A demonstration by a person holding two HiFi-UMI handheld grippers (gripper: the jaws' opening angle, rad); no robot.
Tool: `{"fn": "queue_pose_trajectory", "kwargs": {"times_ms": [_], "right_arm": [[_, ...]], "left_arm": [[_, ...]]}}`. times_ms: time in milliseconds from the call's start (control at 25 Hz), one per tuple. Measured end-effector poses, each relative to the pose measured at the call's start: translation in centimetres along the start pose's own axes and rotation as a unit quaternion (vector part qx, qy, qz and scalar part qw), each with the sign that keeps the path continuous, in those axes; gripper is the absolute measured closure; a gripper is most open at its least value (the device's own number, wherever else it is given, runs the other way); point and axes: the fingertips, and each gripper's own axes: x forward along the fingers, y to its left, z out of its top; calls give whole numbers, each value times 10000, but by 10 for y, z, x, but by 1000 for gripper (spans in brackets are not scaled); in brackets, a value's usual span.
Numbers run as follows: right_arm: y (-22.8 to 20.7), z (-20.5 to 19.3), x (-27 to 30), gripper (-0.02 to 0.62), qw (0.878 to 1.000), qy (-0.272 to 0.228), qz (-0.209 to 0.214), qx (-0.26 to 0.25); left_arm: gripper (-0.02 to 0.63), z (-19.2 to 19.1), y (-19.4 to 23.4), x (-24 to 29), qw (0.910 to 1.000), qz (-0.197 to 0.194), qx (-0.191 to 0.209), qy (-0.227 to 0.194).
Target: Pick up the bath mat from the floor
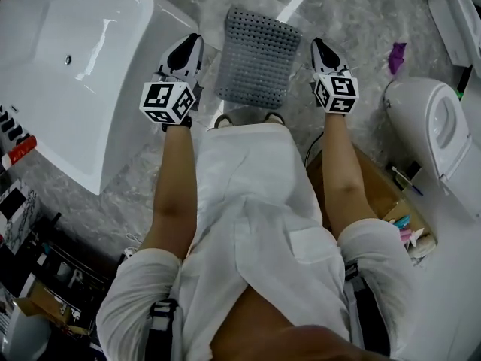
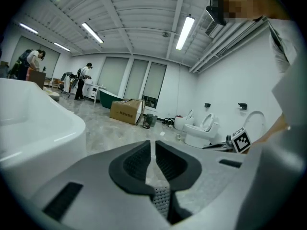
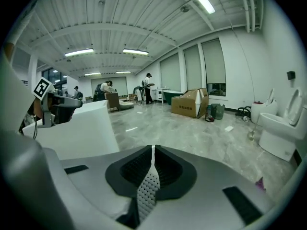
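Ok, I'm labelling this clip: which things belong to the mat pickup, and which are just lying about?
In the job:
mat
left gripper, shut on the mat
right gripper, shut on the mat

Lying about:
bathtub
toilet
purple item
cardboard box

clothing: white short-sleeved shirt [image 1: 248,216], patch pocket [image 1: 312,244], black straps [image 1: 161,318] at both sides | left hand-held gripper [image 1: 195,39]: grey-white shell, black ribbed pads [image 2: 135,163], cube [image 1: 169,101] bearing black-and-white square markers | right hand-held gripper [image 1: 318,43]: same build, same marker cube [image 1: 336,93]
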Motion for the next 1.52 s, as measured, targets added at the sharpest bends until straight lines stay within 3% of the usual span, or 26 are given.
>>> {"fn": "queue_pose_trajectory", "kwargs": {"times_ms": [360,480,840,1080,1200,1400,1520], "right_arm": [[-29,-116,94,559,9991,431,-23,-3],[-43,-155,121,483,9989,426,-162,101],[-83,-289,189,391,9952,857,-326,353],[-100,-350,216,373,9892,1297,-376,571],[-109,-374,225,359,9845,1515,-419,776],[-120,-395,242,340,9797,1754,-375,896],[-119,-404,250,328,9755,1903,-316,1053]], "left_arm": [[567,-90,26,100,9996,-265,121,-56],[566,-117,35,128,9991,-360,155,-148],[566,-191,44,192,9967,-548,368,-470],[568,-187,30,200,9939,-714,258,-797],[566,-183,22,199,9923,-760,546,-807],[568,-196,13,212,9886,-750,1239,-423],[568,-202,11,215,9874,-802,1335,-288]]}}
